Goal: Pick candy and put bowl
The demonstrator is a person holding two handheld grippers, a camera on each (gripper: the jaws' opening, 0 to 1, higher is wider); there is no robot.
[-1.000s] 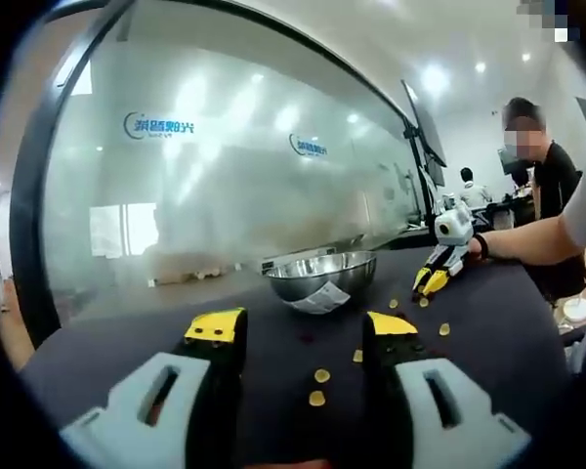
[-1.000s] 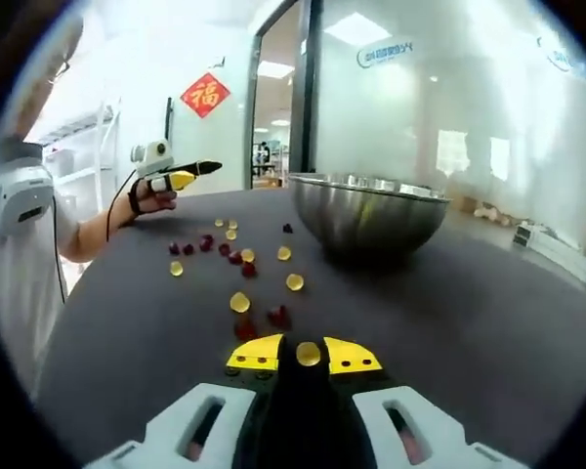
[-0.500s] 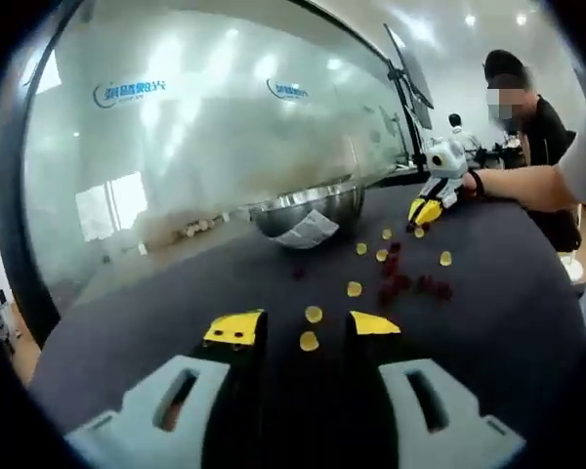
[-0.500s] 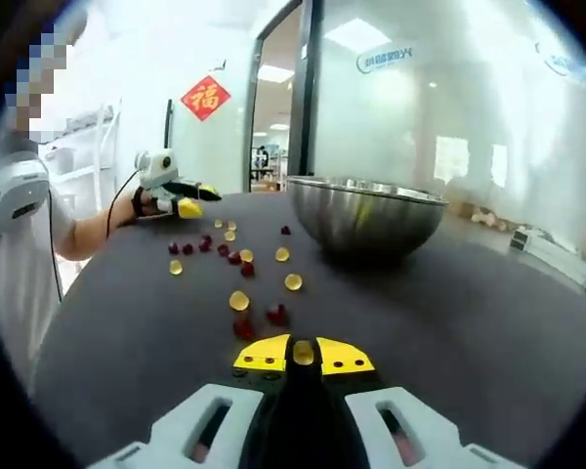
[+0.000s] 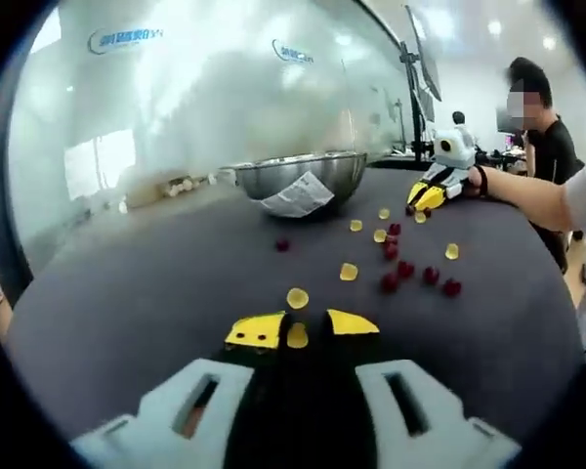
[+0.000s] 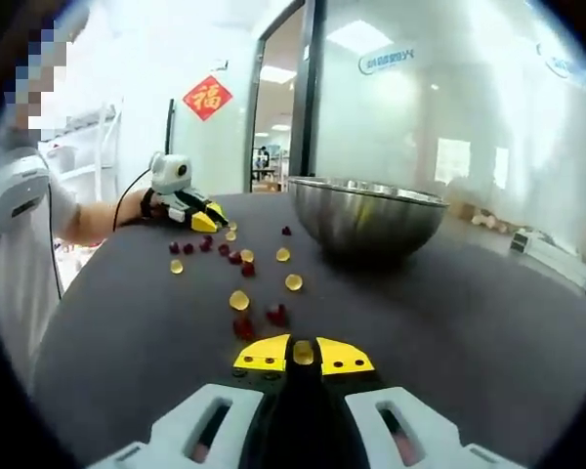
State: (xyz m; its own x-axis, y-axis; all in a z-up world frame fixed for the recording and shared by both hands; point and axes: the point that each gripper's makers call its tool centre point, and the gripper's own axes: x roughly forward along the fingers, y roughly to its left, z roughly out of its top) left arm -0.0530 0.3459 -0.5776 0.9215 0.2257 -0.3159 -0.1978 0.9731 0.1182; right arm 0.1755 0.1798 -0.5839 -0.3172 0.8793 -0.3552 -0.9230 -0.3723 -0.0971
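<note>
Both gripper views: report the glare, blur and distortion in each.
Left gripper view: ceiling lights glare across the frosted glass wall, fisheye bends the dark tabletop, the shiny steel bowl looks slightly soft. Right gripper view: the steel bowl mirrors the room, bright doorway washes out, edges curve.

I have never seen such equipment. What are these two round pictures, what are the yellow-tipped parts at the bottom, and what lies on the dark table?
A person holds a two-jaw gripper in each hand, and a fisheye camera rides on each. In the left gripper view, the left gripper is closed on a yellow candy. In the right gripper view, the right gripper pinches another yellow candy. Loose yellow candies and red candies lie on the dark table, in front of a steel bowl. A third gripper, in someone's hand, rests beyond them.
</note>
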